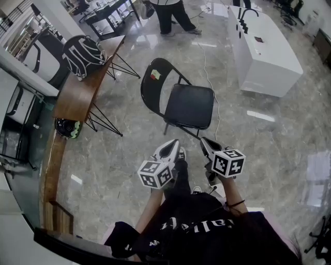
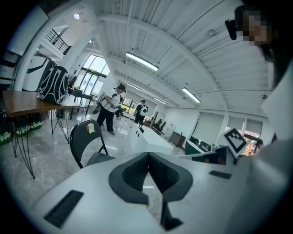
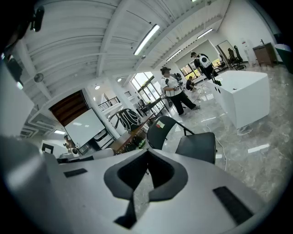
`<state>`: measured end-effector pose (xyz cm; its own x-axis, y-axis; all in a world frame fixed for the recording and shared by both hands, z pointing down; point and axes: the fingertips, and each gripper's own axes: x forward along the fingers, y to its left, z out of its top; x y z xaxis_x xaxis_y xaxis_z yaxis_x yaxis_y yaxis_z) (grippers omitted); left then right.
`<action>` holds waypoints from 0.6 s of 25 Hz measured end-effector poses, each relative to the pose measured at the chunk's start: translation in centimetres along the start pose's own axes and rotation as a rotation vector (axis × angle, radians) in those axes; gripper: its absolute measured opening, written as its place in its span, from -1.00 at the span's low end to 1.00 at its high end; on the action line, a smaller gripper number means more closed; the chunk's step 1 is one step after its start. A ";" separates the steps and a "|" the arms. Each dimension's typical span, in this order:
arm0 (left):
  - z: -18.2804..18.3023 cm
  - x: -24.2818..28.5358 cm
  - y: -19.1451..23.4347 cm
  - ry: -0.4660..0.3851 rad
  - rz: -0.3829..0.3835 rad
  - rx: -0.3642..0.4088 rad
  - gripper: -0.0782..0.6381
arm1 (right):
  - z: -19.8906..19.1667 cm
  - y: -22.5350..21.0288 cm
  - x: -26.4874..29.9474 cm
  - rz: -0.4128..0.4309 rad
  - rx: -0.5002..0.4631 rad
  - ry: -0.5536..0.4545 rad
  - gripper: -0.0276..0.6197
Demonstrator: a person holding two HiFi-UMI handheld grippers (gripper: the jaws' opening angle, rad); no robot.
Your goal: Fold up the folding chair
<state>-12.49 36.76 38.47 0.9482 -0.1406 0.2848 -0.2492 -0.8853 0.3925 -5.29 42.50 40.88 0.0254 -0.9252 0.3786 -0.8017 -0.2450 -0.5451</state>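
A black folding chair [image 1: 189,103] stands unfolded on the marble floor, its rounded backrest [image 1: 154,77] carrying a small sticker. The chair also shows in the left gripper view [image 2: 89,139] and in the right gripper view [image 3: 194,144]. My left gripper [image 1: 173,145] and right gripper [image 1: 205,142] hover side by side just short of the seat's near edge, apart from the chair. Both are shut with nothing between their jaws, as both gripper views show [image 2: 147,176] [image 3: 147,171].
A wooden table [image 1: 85,88] on wire legs stands left of the chair with a black backpack [image 1: 83,54] on it. A white counter [image 1: 264,46] lies at the back right. A person [image 1: 170,13] stands beyond the chair. A cable [image 1: 209,77] runs across the floor.
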 end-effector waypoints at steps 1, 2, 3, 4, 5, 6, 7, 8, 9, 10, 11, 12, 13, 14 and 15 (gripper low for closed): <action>0.6 0.6 0.9 -0.004 0.006 0.001 -0.77 | 0.6 -0.4 0.8 -0.003 0.002 0.000 -0.87; 1.2 1.3 1.8 -0.007 0.012 0.003 -0.77 | 1.2 -0.8 1.7 -0.006 0.005 -0.001 -0.87; 1.7 2.0 2.7 -0.009 0.015 0.004 -0.77 | 1.8 -1.2 2.6 -0.009 0.008 -0.002 -0.87; 2.3 2.8 3.7 -0.010 0.017 0.005 -0.77 | 2.4 -1.7 3.6 -0.013 0.013 -0.004 -0.87; 3.0 3.7 4.9 -0.009 0.018 0.004 -0.77 | 3.1 -2.1 4.7 -0.018 0.017 -0.005 -0.87; 3.6 4.6 6.1 -0.007 0.020 0.003 -0.77 | 3.8 -2.5 5.9 -0.022 0.020 -0.006 -0.87; 4.3 5.5 7.4 -0.004 0.022 0.001 -0.77 | 4.6 -2.9 7.2 -0.026 0.021 -0.006 -0.87; 5.1 6.4 8.8 0.001 0.026 0.000 -0.77 | 5.4 -3.2 8.6 -0.030 0.022 -0.005 -0.87; 5.8 7.3 10.2 0.006 0.031 0.001 -0.77 | 6.3 -3.4 10.0 -0.033 0.024 -0.004 -0.87; 6.6 8.1 11.5 0.011 0.036 0.003 -0.77 | 7.2 -3.6 11.4 -0.034 0.026 -0.005 -0.87; 7.4 8.9 12.9 0.014 0.040 0.003 -0.77 | 8.2 -3.8 12.8 -0.035 0.027 -0.006 -0.87; 8.2 9.7 14.3 0.014 0.044 0.001 -0.77 | 9.2 -4.0 14.2 -0.036 0.025 -0.007 -0.87; 9.1 10.5 15.8 0.012 0.049 -0.005 -0.77 | 10.1 -4.0 15.7 -0.037 0.022 -0.005 -0.87; 9.9 11.2 17.3 0.008 0.054 -0.015 -0.77 | 10.9 -4.1 17.1 -0.039 0.019 -0.003 -0.87; 10.7 11.8 18.9 0.003 0.058 -0.028 -0.77 | 11.6 -4.2 18.5 -0.042 0.018 -0.001 -0.87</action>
<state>-3.91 13.61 39.86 0.9314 -0.1903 0.3103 -0.3093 -0.8631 0.3993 5.45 23.07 41.45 0.0594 -0.9145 0.4001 -0.7892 -0.2884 -0.5421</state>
